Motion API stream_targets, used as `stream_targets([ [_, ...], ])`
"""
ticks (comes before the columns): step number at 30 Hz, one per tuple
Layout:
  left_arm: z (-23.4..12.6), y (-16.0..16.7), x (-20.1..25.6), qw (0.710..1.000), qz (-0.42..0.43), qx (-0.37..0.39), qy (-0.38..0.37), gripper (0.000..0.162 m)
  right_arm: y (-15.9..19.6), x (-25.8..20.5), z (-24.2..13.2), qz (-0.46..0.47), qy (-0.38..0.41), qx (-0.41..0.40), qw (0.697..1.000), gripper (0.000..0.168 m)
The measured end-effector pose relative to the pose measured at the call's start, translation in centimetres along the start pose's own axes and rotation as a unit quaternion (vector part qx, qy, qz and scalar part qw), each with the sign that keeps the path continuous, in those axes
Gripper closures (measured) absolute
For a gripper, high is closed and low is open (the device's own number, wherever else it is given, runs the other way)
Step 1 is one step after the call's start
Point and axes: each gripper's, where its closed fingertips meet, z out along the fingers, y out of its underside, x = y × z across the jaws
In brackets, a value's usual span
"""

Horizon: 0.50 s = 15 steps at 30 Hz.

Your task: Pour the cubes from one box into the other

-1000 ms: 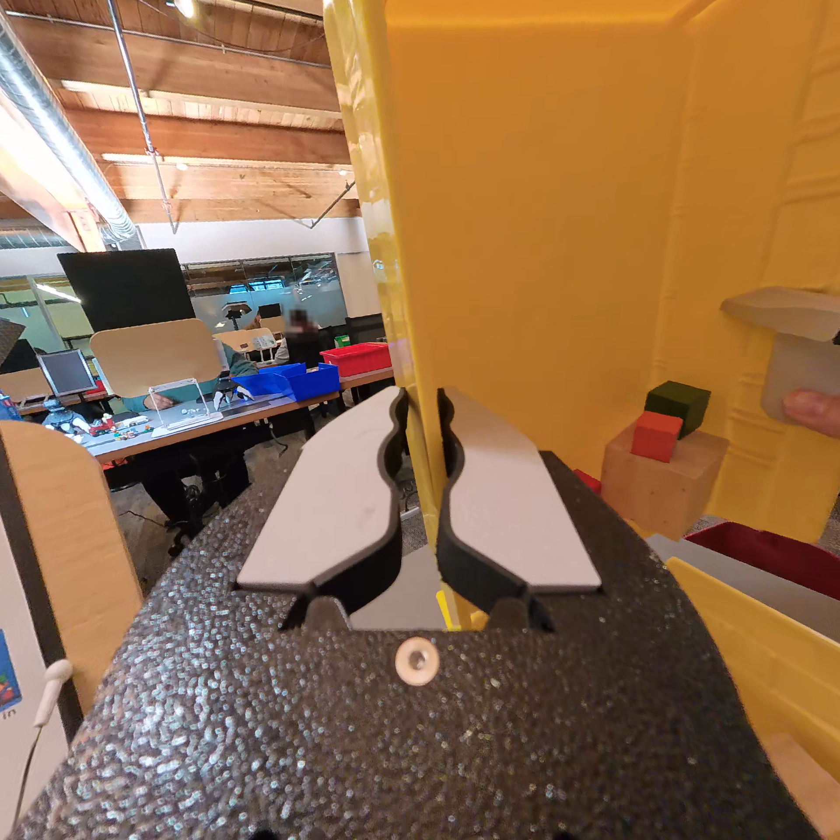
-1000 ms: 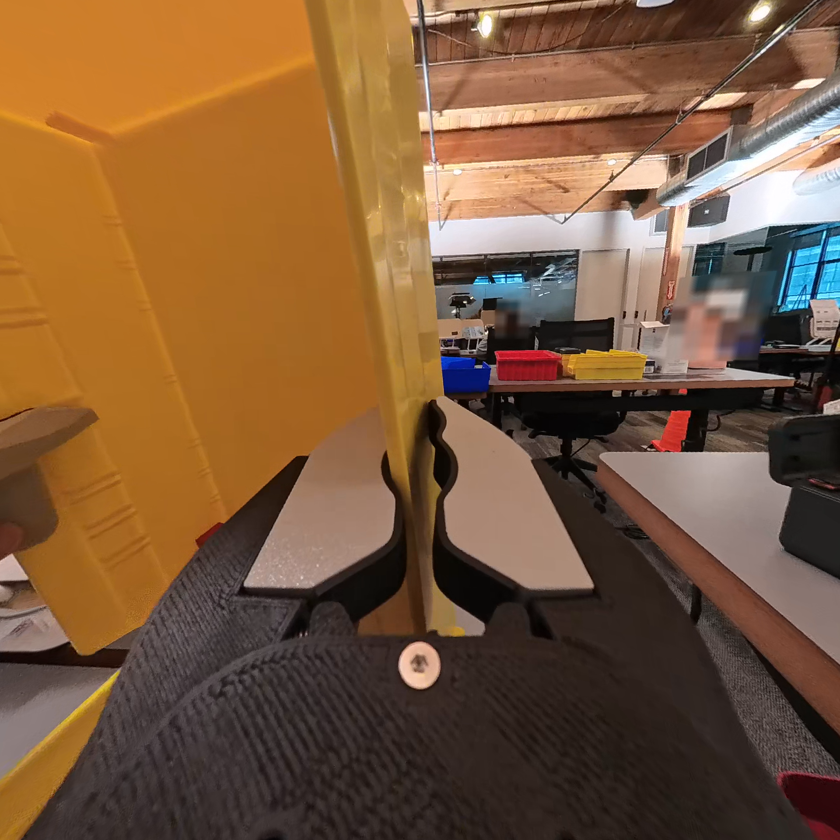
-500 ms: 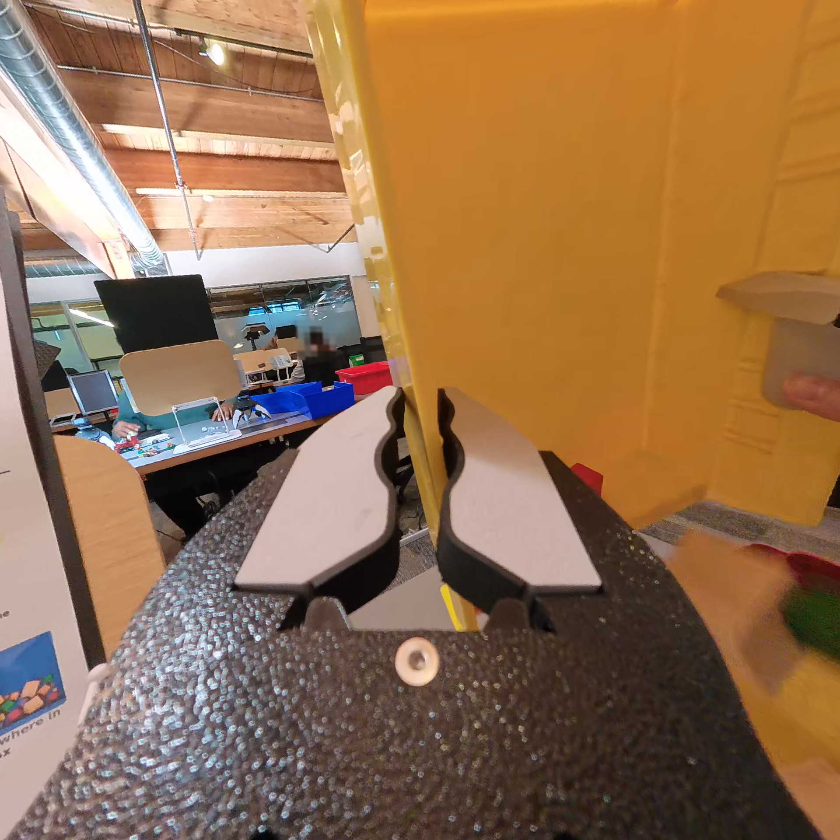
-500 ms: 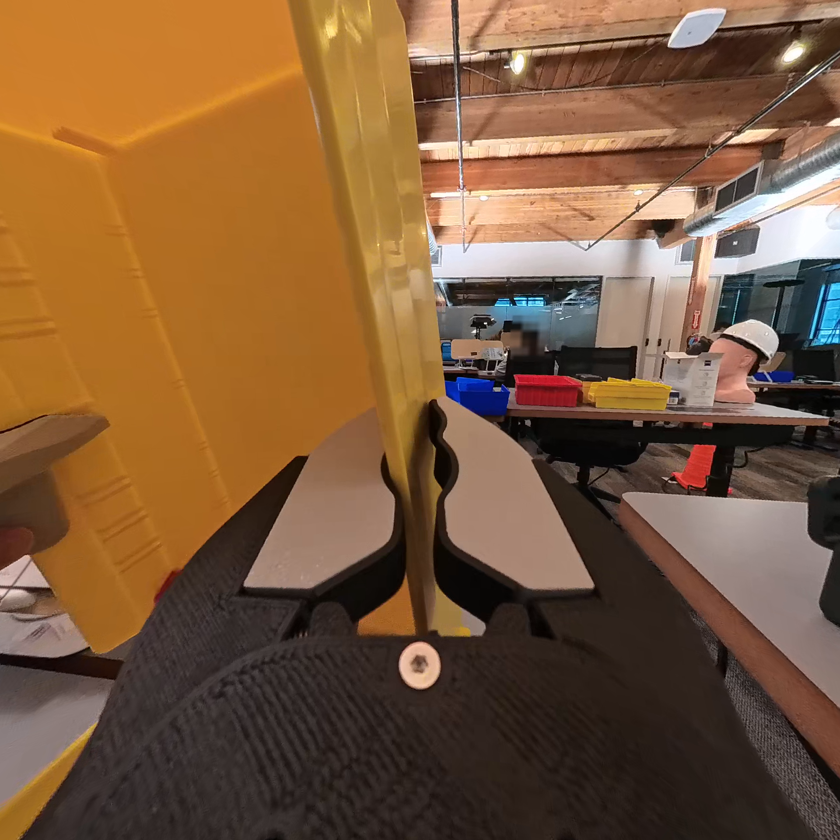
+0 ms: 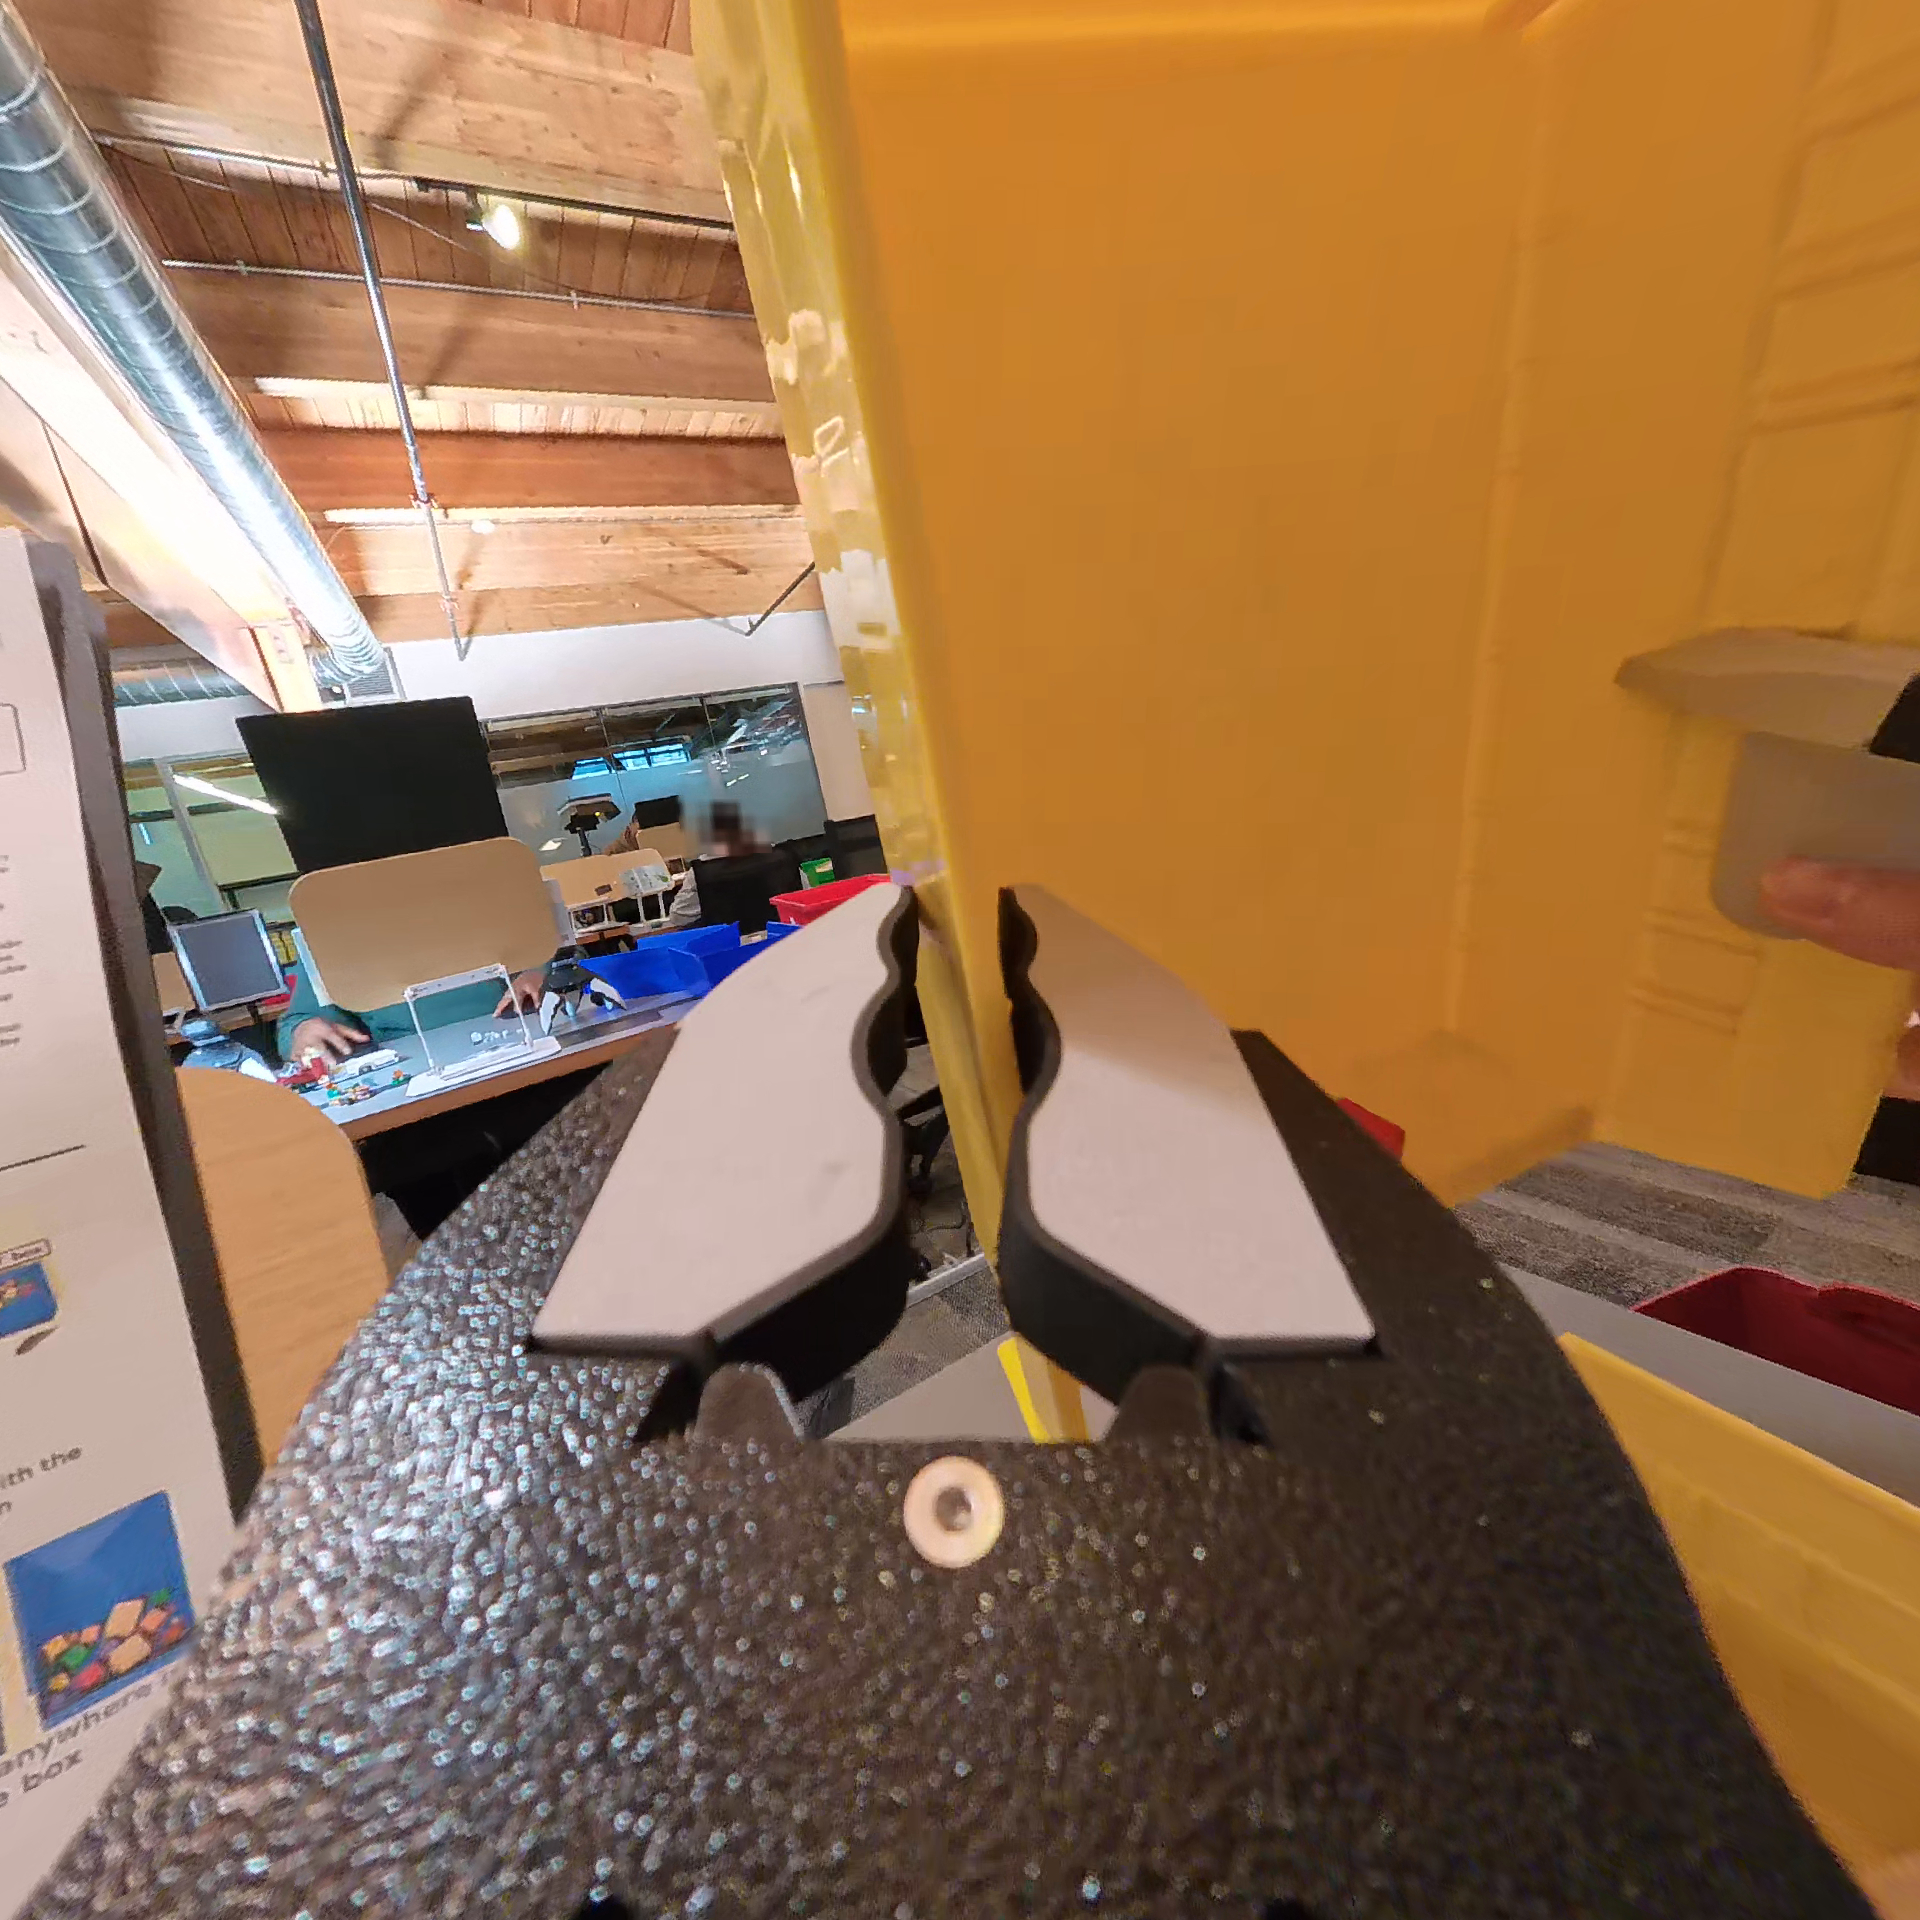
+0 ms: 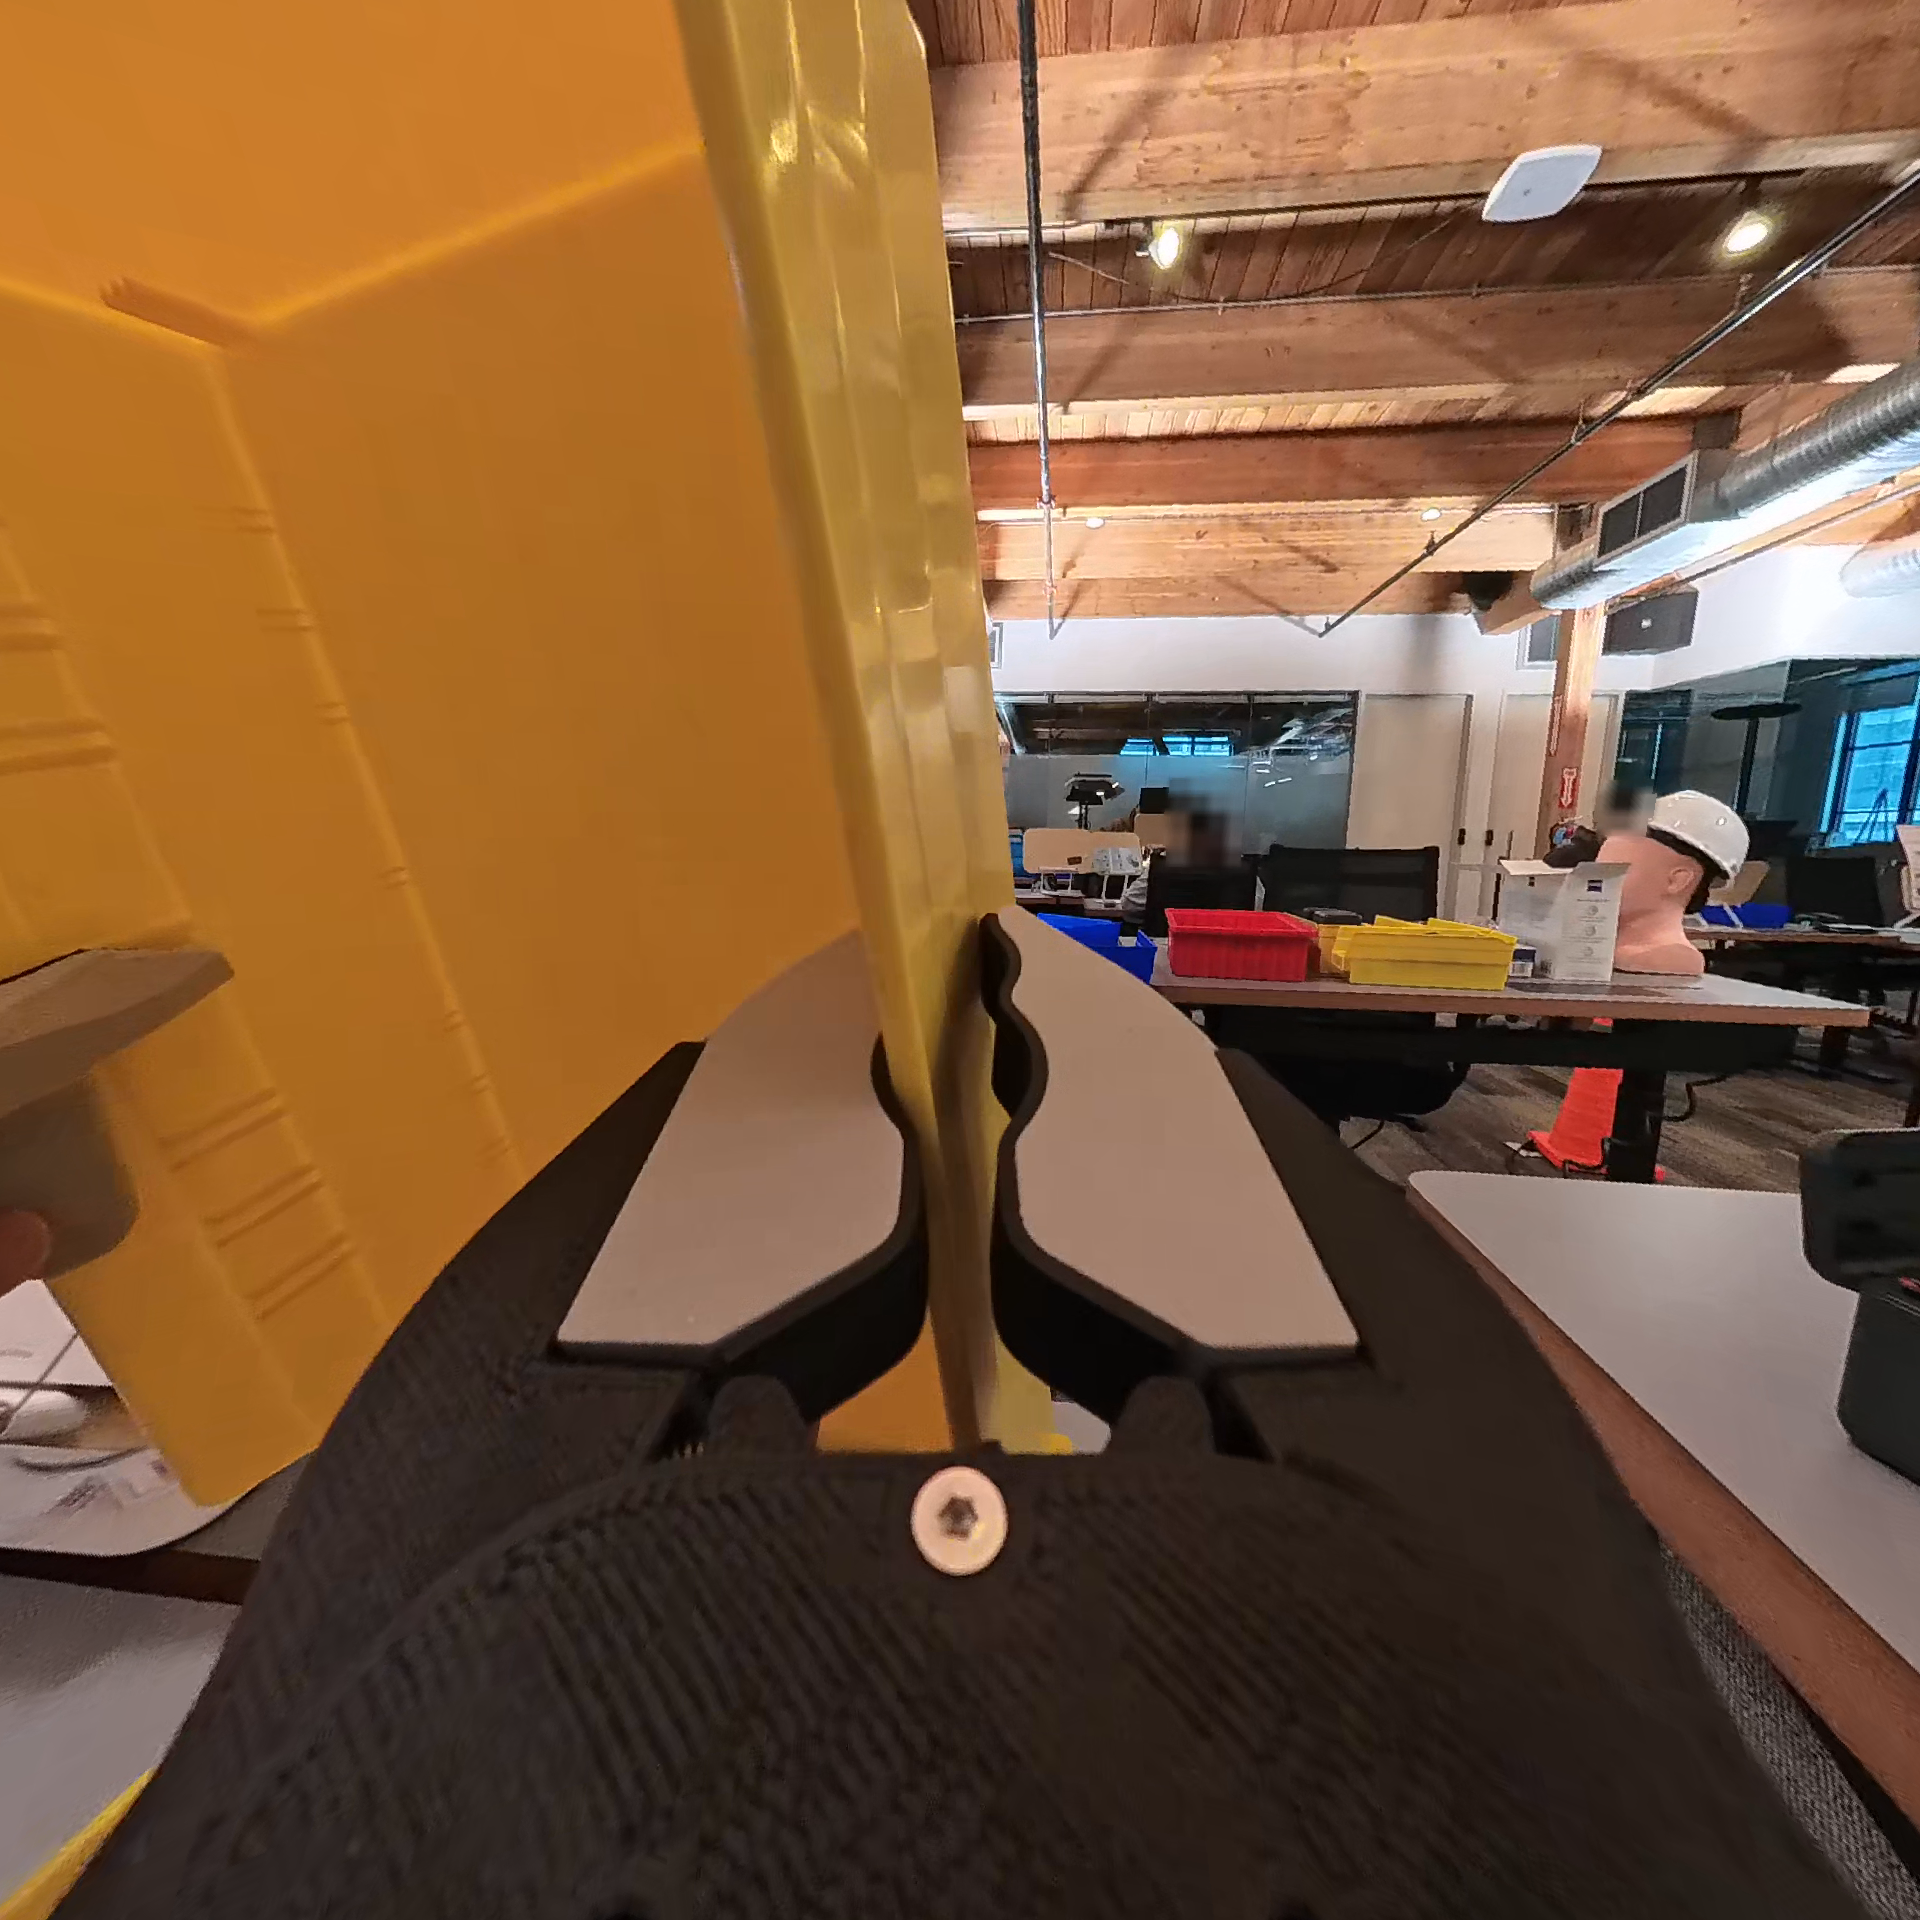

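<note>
I hold a yellow box point(image 5: 1247, 520) up and tipped steeply, with its open inside facing the cameras. My left gripper point(image 5: 956, 904) is shut on one side wall. My right gripper point(image 6: 935, 935) is shut on the opposite wall point(image 6: 862, 520). Each view shows the other gripper's grey finger on the far wall, in the left wrist view point(image 5: 1787, 748) and in the right wrist view point(image 6: 83, 1039). No cubes show inside the held box, only a small red piece point(image 5: 1371, 1122) at its lower edge. A second yellow box point(image 5: 1766, 1558) lies below, its contents hidden.
A dark red bin point(image 5: 1808, 1330) stands beyond the lower box. A poster board point(image 5: 62, 1143) stands close on the left. A grey table point(image 6: 1662, 1299) with a black device point(image 6: 1870, 1299) is on the right. People sit at far tables holding red, blue and yellow bins point(image 6: 1423, 951).
The held box has tipped up further. The wooden, red and green cubes that lay in its lower corner slid out downward and are gone from its inside.
</note>
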Motion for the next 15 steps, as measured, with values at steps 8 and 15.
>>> stream_targets([
  [8,-1.2,0.2,-0.3,0.999,0.009,-0.038,-0.003,0.149,0.7,-0.9,-1.0,0.01,0.006,-0.042,0.999,0.161],
  [15,-4.8,-1.4,-2.8,0.991,0.024,-0.131,-0.018,0.154,0.4,-5.1,-3.3,-0.018,0.031,-0.156,0.987,0.163],
])
